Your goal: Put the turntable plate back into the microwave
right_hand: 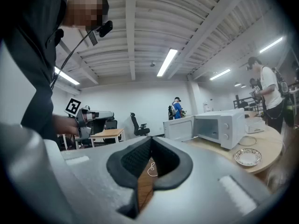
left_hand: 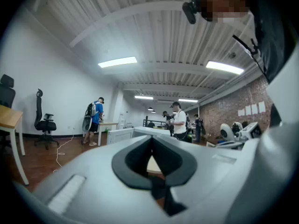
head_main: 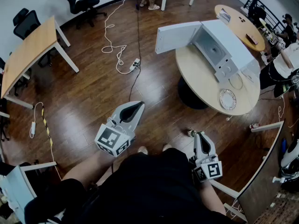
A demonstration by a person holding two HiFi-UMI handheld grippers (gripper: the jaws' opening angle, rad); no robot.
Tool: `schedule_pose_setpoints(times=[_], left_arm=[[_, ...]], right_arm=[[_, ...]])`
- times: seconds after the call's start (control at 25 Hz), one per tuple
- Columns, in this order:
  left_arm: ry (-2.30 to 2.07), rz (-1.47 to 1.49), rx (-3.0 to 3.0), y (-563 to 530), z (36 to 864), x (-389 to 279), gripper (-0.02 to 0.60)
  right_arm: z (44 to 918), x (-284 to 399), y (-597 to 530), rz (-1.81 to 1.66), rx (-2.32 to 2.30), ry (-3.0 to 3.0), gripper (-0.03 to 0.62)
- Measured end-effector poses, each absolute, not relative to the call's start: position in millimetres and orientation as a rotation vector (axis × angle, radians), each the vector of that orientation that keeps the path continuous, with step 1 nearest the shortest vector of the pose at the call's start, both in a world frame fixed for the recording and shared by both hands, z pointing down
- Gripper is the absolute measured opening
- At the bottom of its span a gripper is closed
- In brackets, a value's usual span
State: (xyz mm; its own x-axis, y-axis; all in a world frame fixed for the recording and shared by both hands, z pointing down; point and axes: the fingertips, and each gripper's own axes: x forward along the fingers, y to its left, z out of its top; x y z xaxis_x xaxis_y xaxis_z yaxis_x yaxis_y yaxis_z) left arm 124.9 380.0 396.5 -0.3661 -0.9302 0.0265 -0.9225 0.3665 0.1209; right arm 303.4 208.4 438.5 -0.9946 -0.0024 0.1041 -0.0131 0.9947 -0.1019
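Seen from above, a person stands on a dark wooden floor [head_main: 93,92] holding a pair of tongs in each hand, close to the body. The left tongs [head_main: 136,105], at 11 o'clock from the person, have their jaws closed together with nothing between them. The right tongs [head_main: 199,134], at 1 o'clock, are likewise fully closed and empty. Further off at 1 o'clock is a round wooden counter [head_main: 196,73]. The turntable plate [head_main: 228,99] lies flat on it near the rim closest to the person, at about 6 o'clock from the microwave [head_main: 219,48] and apart from it. The white microwave sits further back with its door [head_main: 177,37] swung wide open and its cavity showing. The plate is pale with a patterned rim. It is probably stiff, smooth, fairly heavy for its thinness, and breakable if dropped or knocked. Because it lies flat, the best hold is likely on its rim, one jaw above and one below, on the side nearest the counter's edge, keeping it level.
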Motion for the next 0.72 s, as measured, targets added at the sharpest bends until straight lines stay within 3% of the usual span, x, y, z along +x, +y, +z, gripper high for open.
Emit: schedule_pose_setpoints(times=[0.72], left_arm=[[-2.571, -0.133, 1.656, 382.9, 390.6, 80.7, 0.005]], right_arm=[[444.6, 241.1, 199.5, 0.214, -0.006, -3.064, 0.002]])
